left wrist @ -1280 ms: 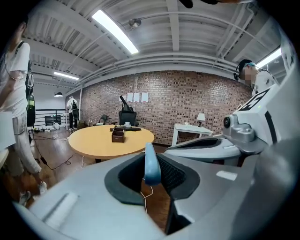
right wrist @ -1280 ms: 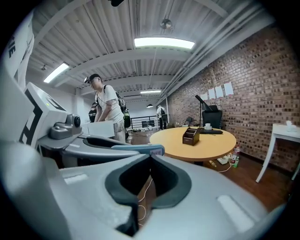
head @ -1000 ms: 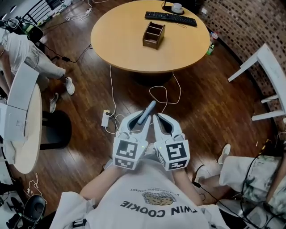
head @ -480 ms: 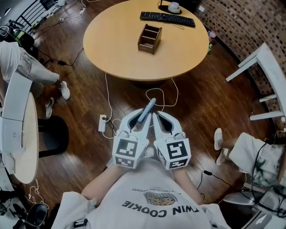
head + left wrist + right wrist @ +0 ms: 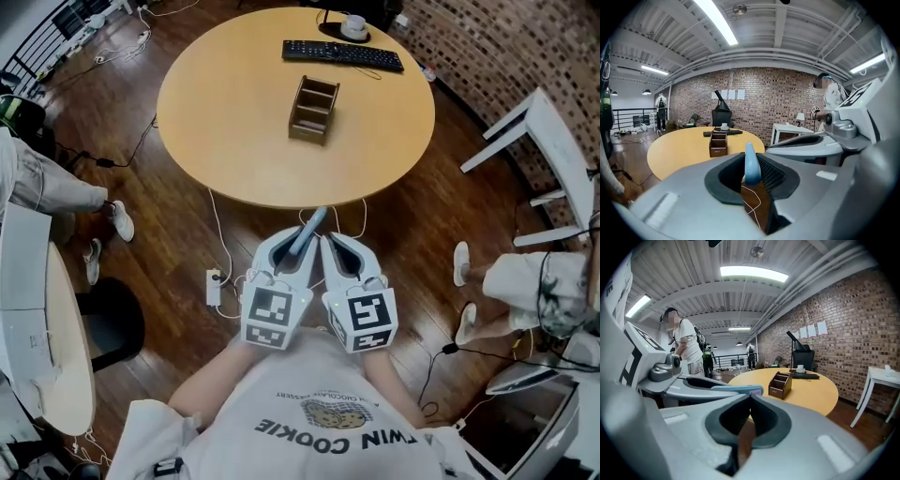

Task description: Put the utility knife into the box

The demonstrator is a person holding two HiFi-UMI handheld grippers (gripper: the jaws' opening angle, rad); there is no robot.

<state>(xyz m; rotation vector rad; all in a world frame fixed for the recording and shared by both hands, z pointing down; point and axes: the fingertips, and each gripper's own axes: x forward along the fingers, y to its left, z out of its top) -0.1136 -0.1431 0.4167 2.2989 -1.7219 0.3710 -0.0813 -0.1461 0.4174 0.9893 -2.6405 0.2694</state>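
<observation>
Looks steeply down from the head, high over the floor: table (image 5: 234, 122) in the upper middle, left gripper (image 5: 298, 248) and right gripper (image 5: 332, 248) close at lower centre. Sits right behind the jaws on each gripper, facing almost level across the room. Puts the table left of centre in the left gripper view, right of centre in the right. Shares table, box (image 5: 313, 110) and keyboard (image 5: 342, 54) across all three.

Most of the utility knife (image 5: 313, 225) is hidden between the left gripper's (image 5: 300, 246) jaws; only its blue end shows. The box's (image 5: 313, 109) contents are too small to tell.
</observation>
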